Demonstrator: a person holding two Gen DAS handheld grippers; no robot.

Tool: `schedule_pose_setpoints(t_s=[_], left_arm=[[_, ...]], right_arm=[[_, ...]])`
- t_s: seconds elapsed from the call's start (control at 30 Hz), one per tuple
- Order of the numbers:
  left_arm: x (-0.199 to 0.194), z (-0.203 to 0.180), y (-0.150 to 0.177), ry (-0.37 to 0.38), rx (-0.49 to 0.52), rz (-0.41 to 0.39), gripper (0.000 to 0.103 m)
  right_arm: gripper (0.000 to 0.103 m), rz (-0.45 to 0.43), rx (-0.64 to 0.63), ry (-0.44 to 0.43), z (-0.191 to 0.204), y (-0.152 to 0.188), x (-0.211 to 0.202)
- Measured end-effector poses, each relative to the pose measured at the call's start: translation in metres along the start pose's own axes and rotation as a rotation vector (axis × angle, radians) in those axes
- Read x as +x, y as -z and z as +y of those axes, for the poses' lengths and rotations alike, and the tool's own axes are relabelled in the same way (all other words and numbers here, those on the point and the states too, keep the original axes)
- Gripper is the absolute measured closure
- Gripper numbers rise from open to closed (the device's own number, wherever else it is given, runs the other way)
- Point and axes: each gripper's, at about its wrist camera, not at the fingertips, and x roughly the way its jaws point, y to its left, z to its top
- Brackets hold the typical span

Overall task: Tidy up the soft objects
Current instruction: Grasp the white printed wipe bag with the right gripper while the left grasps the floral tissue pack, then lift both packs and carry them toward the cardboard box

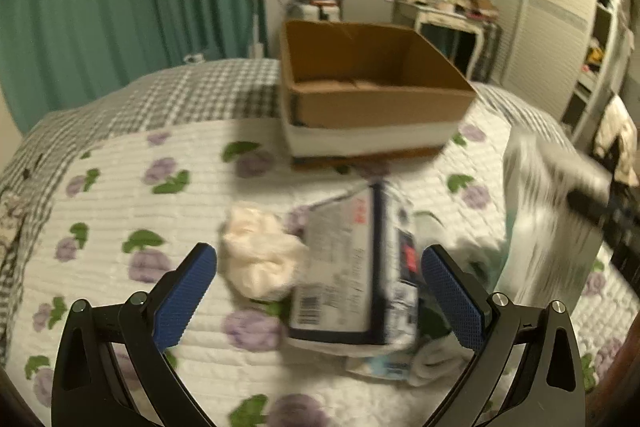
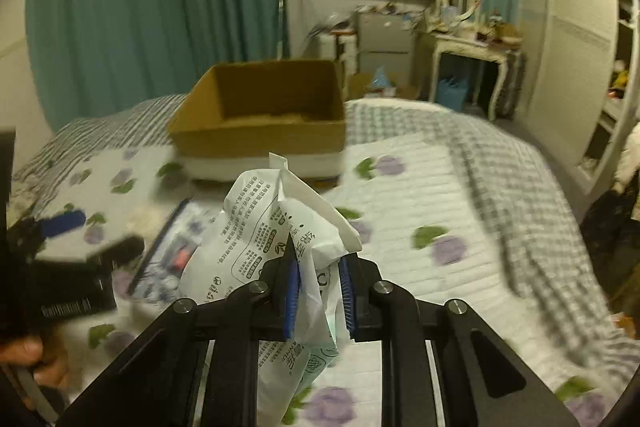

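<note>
The right gripper [image 2: 318, 297] pinches a white packet [image 2: 280, 227], lifted off the bed [image 2: 460, 187]; the box [image 2: 260, 107] stands straight ahead, toward the bed's far edge. The left gripper [image 1: 320, 295] is spread wide over a printed pack [image 1: 352, 267], its long axis pointing boxward, a cream cloth [image 1: 260, 255] just left of it.

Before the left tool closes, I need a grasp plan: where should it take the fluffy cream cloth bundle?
Grip the fluffy cream cloth bundle across its rounded middle, coming from above and the near side. It lies loose on the floral quilt, but its right edge abuts the printed packet, so stay left.
</note>
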Motion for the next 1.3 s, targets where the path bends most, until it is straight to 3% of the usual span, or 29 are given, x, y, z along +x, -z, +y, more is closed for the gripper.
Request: schedule_pose_setpoints(t_s=[0.3,0.4,0.43,0.5,0.53,0.63,0.97,1.3], left_arm=[[0.034,-0.028,0.019,-0.068,0.080,0.078,0.000],[0.045,-0.030,0.026,-0.109,0.097,0.100,0.008],[0.047,-0.031,0.027,-0.119,0.097,0.101,0.016],[0.048,-0.029,0.027,-0.088,0.083,0.102,0.042],[0.047,-0.028,0.027,-0.080,0.069,0.100,0.049],[0.039,-0.026,0.025,-0.069,0.049,0.067,0.057],[-0.005,-0.025,0.015,-0.097,0.029,-0.066,0.058],[-0.092,-0.038,0.006,-0.080,0.025,-0.239,0.058]], right_arm=[[0.085,-0.009,0.038,-0.006,-0.016,-0.001,-0.001],[0.085,-0.010,0.033,-0.017,-0.013,0.000,0.000],[0.085,-0.010,0.036,-0.022,-0.013,0.000,0.000],[0.085,-0.010,0.040,-0.029,-0.014,0.001,0.000],[0.085,-0.011,0.040,-0.030,-0.016,0.001,0.000],[0.085,-0.013,0.044,-0.038,-0.017,0.001,-0.001],[0.085,-0.094,0.058,-0.061,-0.020,-0.006,-0.031],[0.085,-0.187,0.054,-0.064,-0.029,-0.007,-0.080]])
